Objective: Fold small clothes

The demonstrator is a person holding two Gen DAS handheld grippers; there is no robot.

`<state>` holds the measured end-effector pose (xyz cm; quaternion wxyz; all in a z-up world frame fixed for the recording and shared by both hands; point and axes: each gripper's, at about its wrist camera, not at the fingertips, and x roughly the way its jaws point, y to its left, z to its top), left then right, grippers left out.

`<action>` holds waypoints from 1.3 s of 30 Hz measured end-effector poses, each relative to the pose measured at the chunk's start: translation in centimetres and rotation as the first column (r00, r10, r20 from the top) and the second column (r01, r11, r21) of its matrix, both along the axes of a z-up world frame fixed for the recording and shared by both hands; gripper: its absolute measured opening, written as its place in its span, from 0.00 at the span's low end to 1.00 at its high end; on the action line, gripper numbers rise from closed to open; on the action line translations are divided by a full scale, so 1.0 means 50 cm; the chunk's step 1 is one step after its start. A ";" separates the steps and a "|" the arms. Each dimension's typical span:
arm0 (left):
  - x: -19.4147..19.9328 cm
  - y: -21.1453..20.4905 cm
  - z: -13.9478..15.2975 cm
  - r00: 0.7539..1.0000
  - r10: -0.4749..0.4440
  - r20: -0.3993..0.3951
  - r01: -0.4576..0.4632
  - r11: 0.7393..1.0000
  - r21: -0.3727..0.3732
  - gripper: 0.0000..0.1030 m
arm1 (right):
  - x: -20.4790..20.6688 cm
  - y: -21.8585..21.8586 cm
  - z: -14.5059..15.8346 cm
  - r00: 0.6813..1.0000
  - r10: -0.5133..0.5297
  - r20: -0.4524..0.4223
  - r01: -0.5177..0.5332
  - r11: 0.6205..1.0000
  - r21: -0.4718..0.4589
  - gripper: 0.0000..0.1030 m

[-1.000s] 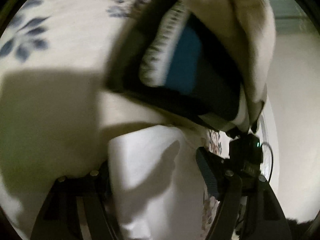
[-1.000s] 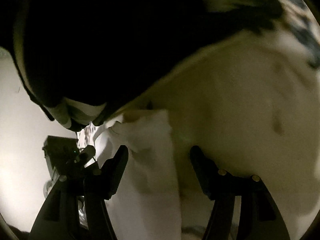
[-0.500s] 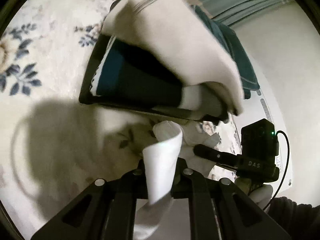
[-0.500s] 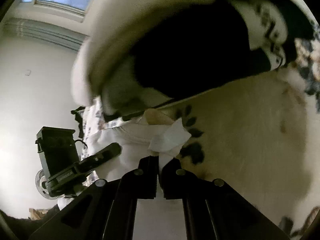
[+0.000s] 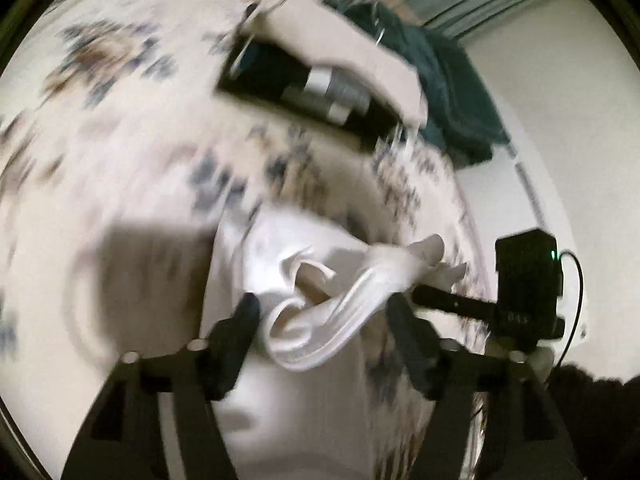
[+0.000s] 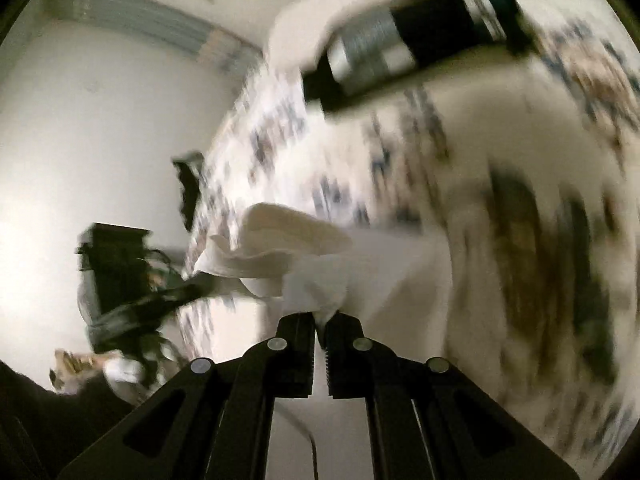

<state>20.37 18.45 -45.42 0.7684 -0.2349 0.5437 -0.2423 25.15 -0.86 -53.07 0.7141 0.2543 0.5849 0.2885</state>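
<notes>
A small white garment [image 5: 320, 320] hangs bunched above the floral bedspread [image 5: 120, 152]. My left gripper [image 5: 324, 312] is open, its fingers on either side of a rolled edge of the cloth without pinching it. My right gripper [image 6: 319, 322] is shut on a corner of the white garment [image 6: 304, 272], which stretches from it toward the left gripper [image 6: 160, 296]. The right gripper also shows in the left wrist view [image 5: 452, 300]. Both views are blurred by motion.
A dark box of folded clothes [image 5: 316, 92] with a white cloth draped over it sits farther up the bed; it also shows in the right wrist view [image 6: 404, 48]. A teal garment [image 5: 448, 92] lies behind it. A white wall [image 6: 80, 128] borders the bed.
My left gripper has opened and let go of the white garment. Both grippers have lifted and pulled back from the box. The right gripper stays shut on the cloth.
</notes>
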 end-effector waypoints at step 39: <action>0.142 0.012 -0.229 0.980 0.036 -0.194 -0.068 0.984 -0.165 0.74 | 0.126 -0.130 -0.250 0.937 -0.117 -0.329 0.165 0.979 0.122 0.63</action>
